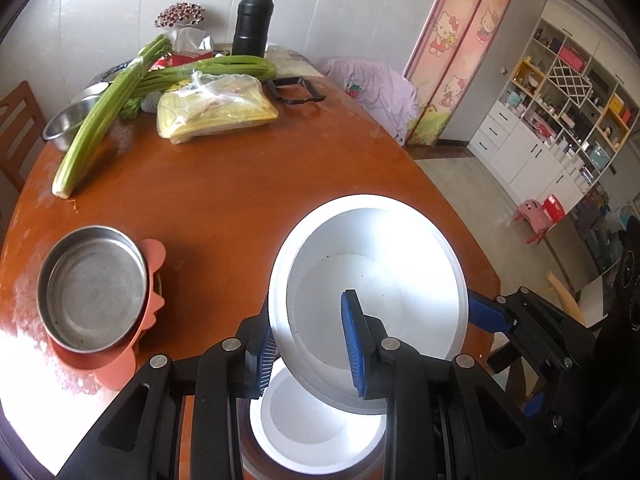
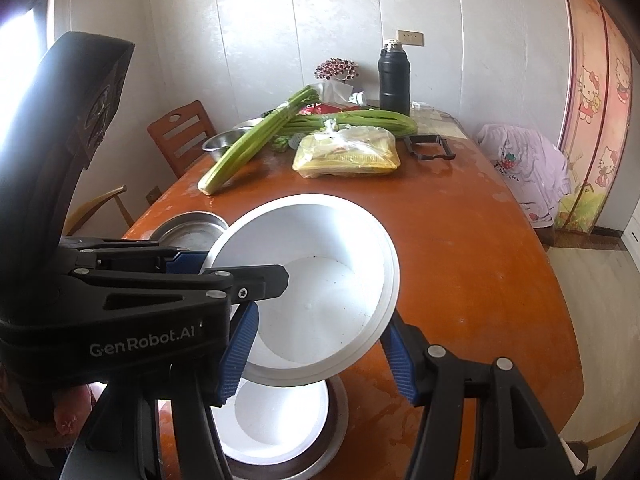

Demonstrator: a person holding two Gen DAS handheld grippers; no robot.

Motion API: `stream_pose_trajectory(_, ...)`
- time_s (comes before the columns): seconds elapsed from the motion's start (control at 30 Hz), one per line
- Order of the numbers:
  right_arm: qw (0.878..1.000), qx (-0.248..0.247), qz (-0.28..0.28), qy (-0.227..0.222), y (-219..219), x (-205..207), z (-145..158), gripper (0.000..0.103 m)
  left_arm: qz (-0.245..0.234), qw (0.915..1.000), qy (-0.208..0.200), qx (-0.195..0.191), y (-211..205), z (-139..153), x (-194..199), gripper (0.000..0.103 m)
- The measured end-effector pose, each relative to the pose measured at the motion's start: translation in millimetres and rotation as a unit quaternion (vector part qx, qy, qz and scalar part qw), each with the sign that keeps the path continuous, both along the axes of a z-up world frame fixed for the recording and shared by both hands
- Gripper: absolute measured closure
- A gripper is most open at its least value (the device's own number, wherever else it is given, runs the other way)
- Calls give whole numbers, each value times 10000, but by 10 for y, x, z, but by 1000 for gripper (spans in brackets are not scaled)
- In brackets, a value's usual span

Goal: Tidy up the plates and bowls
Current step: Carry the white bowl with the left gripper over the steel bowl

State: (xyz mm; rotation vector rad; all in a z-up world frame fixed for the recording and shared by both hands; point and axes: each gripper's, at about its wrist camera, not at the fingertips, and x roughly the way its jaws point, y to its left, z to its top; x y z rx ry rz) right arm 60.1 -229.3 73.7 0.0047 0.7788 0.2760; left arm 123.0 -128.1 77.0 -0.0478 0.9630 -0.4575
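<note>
A white bowl (image 1: 372,280) (image 2: 320,272) hangs tilted above the brown table (image 1: 224,208), its inside turned toward both cameras. My left gripper (image 1: 309,320) is shut on its near rim, one pad inside and one outside. My right gripper (image 2: 320,316) straddles the bowl's lower edge, with a pad against the rim on each side; one of its fingers (image 1: 484,314) shows at the bowl's right. Directly beneath, a second white bowl (image 1: 316,428) (image 2: 276,416) rests in a steel dish (image 2: 338,436). A steel plate (image 1: 94,288) (image 2: 192,224) sits on a pink mat (image 1: 150,256) to the left.
At the far end lie celery stalks (image 1: 100,120), a bagged yellow packet (image 1: 216,108), a black flask (image 1: 252,20), steel bowls (image 1: 66,124) and a black frame (image 1: 294,90). A wooden chair (image 1: 16,120) stands left. The table's edge curves along the right.
</note>
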Motion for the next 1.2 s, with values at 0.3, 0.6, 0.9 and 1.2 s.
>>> stream_pose_trajectory(0.3,9999,-33,131,-74,79,-164,-2,42,78,9999,-56,-33,107,-14,-212,73)
stream_pose_trajectory(0.6,9996,-17,284,-85,177,-397,-61,42,205,9998,-81,1,204,-71,-497,73)
stream_pose_trajectory(0.9,9992,-79,383,-108,260,-544,-58,42,267,9996,-122,6,279,-88,-647,73)
stream_pose_trajectory(1.2,9989,-88,459,68,294,-532,-193,42,342,9994,53,69,307,-250,-690,73)
